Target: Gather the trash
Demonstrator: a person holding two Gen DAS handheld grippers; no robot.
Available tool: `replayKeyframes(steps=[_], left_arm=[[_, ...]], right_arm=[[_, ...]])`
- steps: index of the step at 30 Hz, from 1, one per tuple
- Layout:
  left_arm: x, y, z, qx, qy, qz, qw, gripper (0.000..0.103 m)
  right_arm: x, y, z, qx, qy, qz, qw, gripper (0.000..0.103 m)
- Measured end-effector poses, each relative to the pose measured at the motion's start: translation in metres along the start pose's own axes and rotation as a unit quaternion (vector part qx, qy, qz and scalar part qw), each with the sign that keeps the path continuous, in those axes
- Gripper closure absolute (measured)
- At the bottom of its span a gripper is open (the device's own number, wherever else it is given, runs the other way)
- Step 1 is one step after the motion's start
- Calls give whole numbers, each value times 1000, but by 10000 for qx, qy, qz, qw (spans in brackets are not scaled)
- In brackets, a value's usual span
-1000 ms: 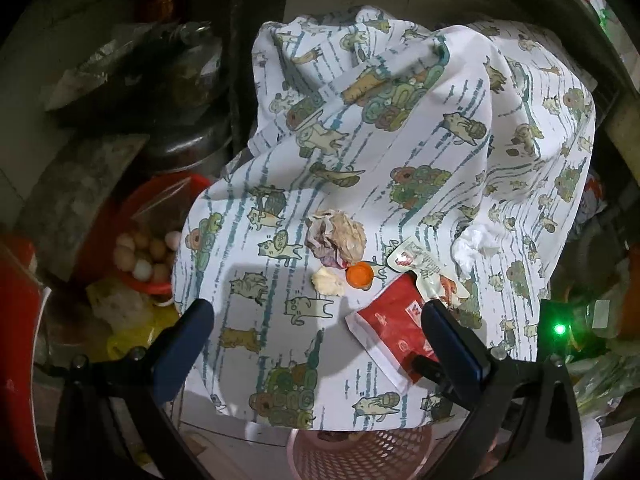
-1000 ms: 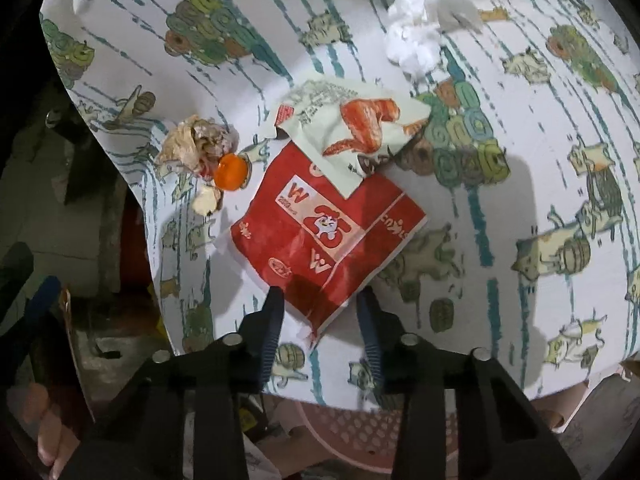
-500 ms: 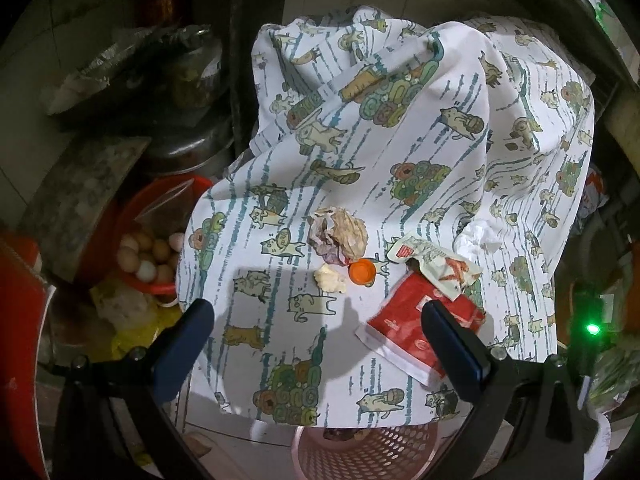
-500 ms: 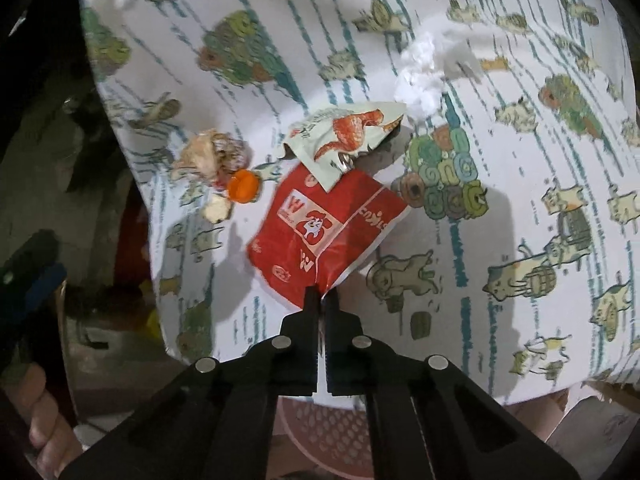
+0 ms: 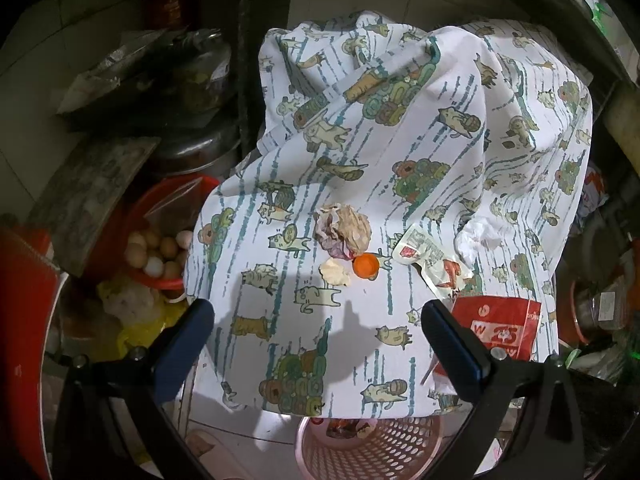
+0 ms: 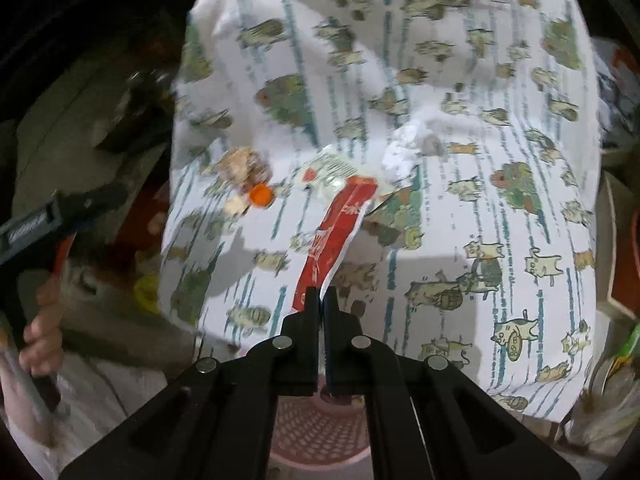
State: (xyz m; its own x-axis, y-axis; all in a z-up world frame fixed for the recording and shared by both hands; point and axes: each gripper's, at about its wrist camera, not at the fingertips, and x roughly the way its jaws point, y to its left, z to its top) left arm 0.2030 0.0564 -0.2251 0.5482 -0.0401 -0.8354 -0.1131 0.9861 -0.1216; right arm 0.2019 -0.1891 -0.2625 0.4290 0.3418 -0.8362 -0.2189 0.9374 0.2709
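— Tongs first: how do they stand?
— The right gripper [image 6: 321, 294] is clenched on the lower end of the red snack wrapper [image 6: 335, 236], which hangs lifted and edge-on above the cloth. The left gripper [image 5: 316, 322] is spread wide, gripping nothing, hovering over the near part of the patterned cloth [image 5: 400, 152].
— And the rest of the trash?
— On the cloth: a crumpled brownish paper ball [image 5: 343, 229], a small pale scrap [image 5: 335, 272], an orange bottle cap [image 5: 366, 265] just beside it, a torn white sauce packet [image 5: 430, 261] and a white tissue wad [image 5: 480, 236].
— Where is the bin?
— A pink perforated basket [image 5: 376, 446] sits below the cloth's near edge.
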Motion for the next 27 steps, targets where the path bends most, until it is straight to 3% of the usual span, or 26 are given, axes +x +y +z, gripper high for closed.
replayKeyframes(steps=[6,11,14,15,16,18,27], left_arm=[[-2,-2,-5,32,6,58,10000,0],[-1,-1,-9,1,53,119,9999,0],[-1,0,-10,-13,49,143,9999,0],[-1,0,-10,-16,49,144,9999,0],[-1,1,-10,-23,49,144,9999,0],[-1,1,-9,-30,51,132,9999,0],[0,-5,-7,12,69,105,9999,0]], right_arm=[[3,-2,-9,86,163,232,9996,100],[18,-16,-10,320,287,-118,9990,97],[29,-28,-8,512,444,-342,9971,79],[33,-32,-8,601,487,-369,9963,61],[36,-36,-8,695,508,-390,9955,35],[40,-42,-9,865,465,-472,9940,17],[77,-45,-10,1191,704,-863,9866,16]])
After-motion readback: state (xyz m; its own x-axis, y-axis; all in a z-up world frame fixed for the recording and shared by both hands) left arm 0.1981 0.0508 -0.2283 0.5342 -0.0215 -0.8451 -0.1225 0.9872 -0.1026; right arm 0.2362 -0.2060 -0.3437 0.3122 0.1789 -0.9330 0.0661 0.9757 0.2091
